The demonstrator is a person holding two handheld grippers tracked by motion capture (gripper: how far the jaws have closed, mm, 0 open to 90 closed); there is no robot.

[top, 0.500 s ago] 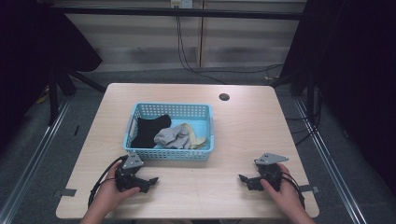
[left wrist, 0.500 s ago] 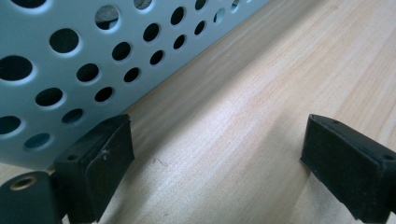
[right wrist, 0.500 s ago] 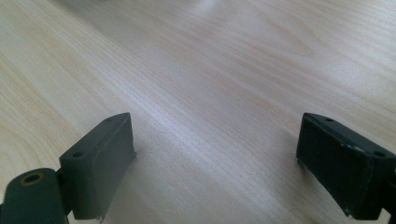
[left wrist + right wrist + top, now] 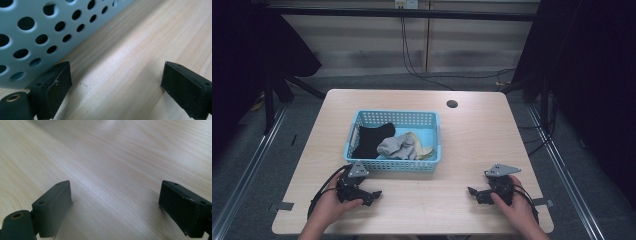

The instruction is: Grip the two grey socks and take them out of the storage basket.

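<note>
A light blue perforated basket [image 4: 362, 125] stands mid-table and holds a black cloth [image 4: 372, 139], a grey cloth [image 4: 397, 146] and a yellowish cloth [image 4: 421, 149]. My left gripper [image 4: 374, 196] rests on the table just in front of the basket's near left corner, held by a hand. In the left gripper view its jaws [image 4: 115, 85] stand wide apart over bare wood, with the basket wall [image 4: 27, 35] close at the left. My right gripper [image 4: 472, 192] lies near the table's front right, jaws wide apart [image 4: 115, 205] with nothing between them.
The wooden table [image 4: 472, 140] has a round cable hole [image 4: 452, 104] at the back right. Cables trail from both grippers toward the front edge. Dark floor and metal frame rails surround the table.
</note>
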